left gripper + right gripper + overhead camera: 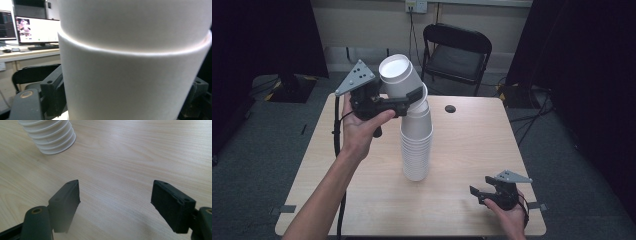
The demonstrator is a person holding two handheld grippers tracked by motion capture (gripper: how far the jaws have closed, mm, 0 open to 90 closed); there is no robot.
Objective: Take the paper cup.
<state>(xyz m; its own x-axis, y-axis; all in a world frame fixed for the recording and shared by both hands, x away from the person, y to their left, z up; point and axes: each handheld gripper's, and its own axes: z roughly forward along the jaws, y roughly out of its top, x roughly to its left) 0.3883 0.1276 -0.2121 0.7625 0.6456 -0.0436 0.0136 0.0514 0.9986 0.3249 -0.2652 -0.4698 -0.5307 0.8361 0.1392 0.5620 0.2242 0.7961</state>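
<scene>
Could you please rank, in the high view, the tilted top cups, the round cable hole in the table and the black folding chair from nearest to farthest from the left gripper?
1. The tilted top cups, clamped in the left gripper above the stack.
2. The cable hole, on the table to the gripper's right.
3. The black folding chair, behind the table's far edge.

- I work in a lab or recording room, not a home.
- Black curtains (262, 35) hang on both sides of my wooden table (472, 140).
- Grey carpet floor, cables (532, 117) trailing across it, tape marks.
- Black folding chair (457, 52) stands beyond the table, wall socket (416, 6) above.
- Monitors (37, 30) and a keyboard (42, 47) sit on a desk (27, 53) behind.
</scene>
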